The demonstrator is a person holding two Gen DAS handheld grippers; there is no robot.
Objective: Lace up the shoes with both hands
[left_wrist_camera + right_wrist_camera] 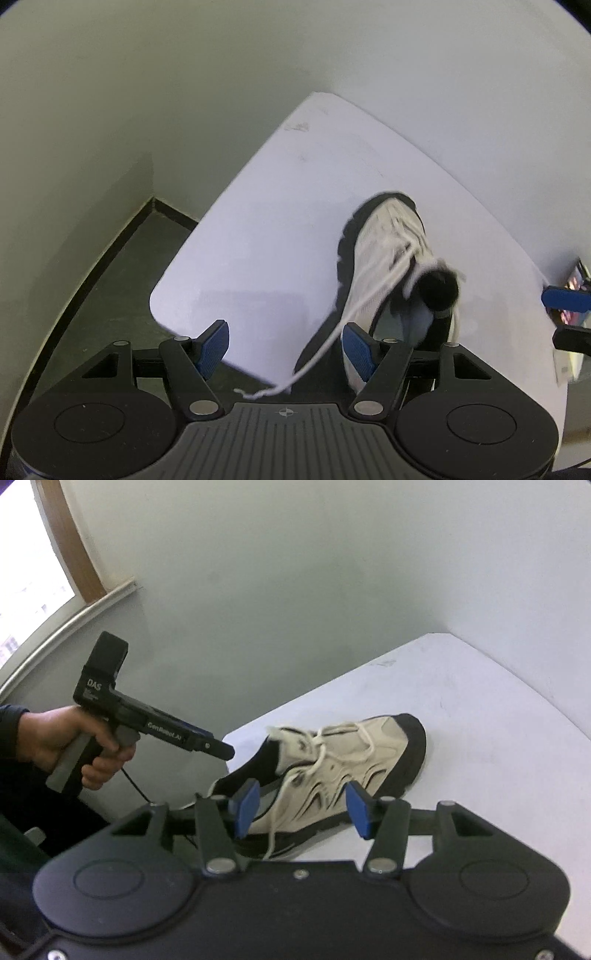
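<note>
A beige shoe (380, 251) with a black sole lies on its side on the white table (258, 221), its white lace (369, 299) loose. The lace trails off the table's near edge, passing between the fingers of my left gripper (285, 349); the pads stand apart and do not press it. At the right edge shows a blue pad of my right gripper (565, 299). In the right wrist view the shoe (332, 760) lies toe to the right. My right gripper (302, 808) is open above its side, a lace end (275, 823) hanging between the pads, untouched. A hand holds the left gripper (221, 751) by the heel.
The table (480, 720) stands in a corner against pale walls (295, 572). Dark floor (110, 280) lies beyond its left edge. A window with a wooden frame (70, 542) is at upper left. A thin black cable (136, 786) hangs below the hand.
</note>
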